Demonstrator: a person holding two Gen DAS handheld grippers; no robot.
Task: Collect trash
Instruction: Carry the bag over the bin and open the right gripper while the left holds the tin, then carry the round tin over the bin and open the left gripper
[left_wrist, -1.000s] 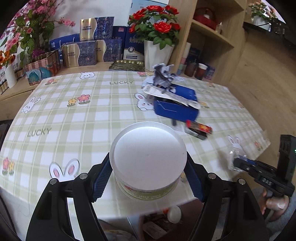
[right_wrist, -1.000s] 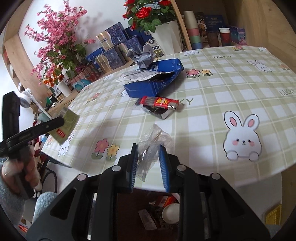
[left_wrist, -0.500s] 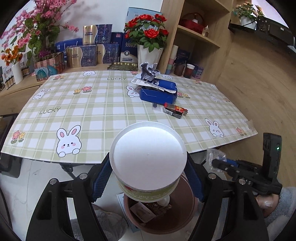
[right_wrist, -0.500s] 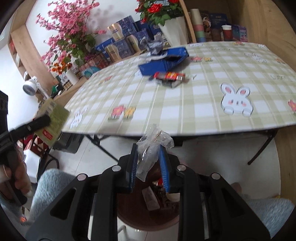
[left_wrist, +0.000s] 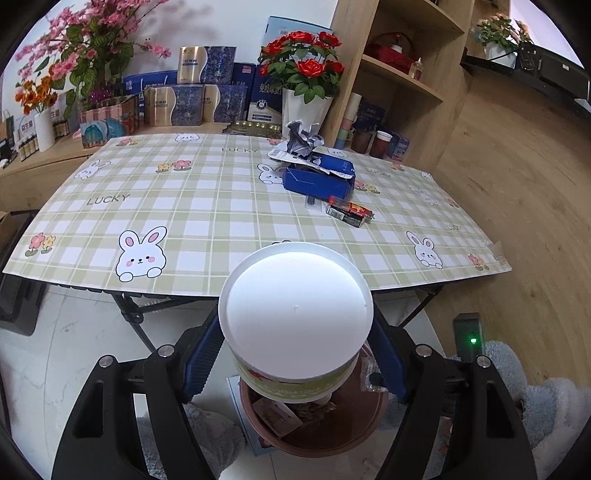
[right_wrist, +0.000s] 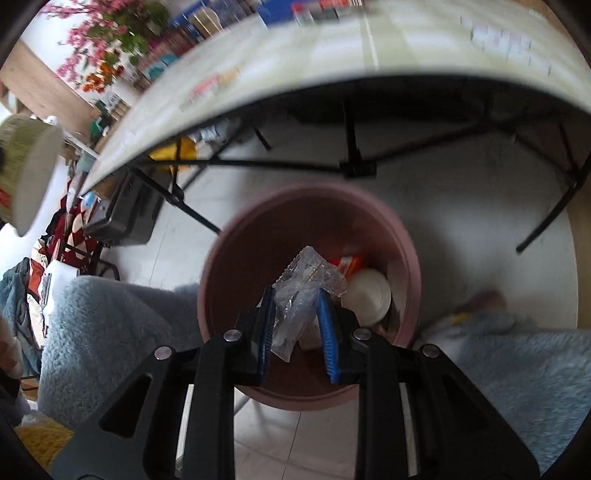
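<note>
Trash bin (right_wrist: 221, 266) holds wrappers; right gripper (right_wrist: 295, 317) pinches plastic wrapper (right_wrist: 306, 284) above it.

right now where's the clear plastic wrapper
In the right wrist view, the clear plastic wrapper is pinched in the right gripper, above the open pink bin on the floor.

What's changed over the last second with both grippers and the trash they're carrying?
Both grippers came back off the table. The right gripper dropped and tipped down, so its clear plastic wrapper now hangs over the open pink bin. The left gripper carried the lidded cup above the bin too. Nothing was let go; the blue box and red wrapper stayed put.
</note>
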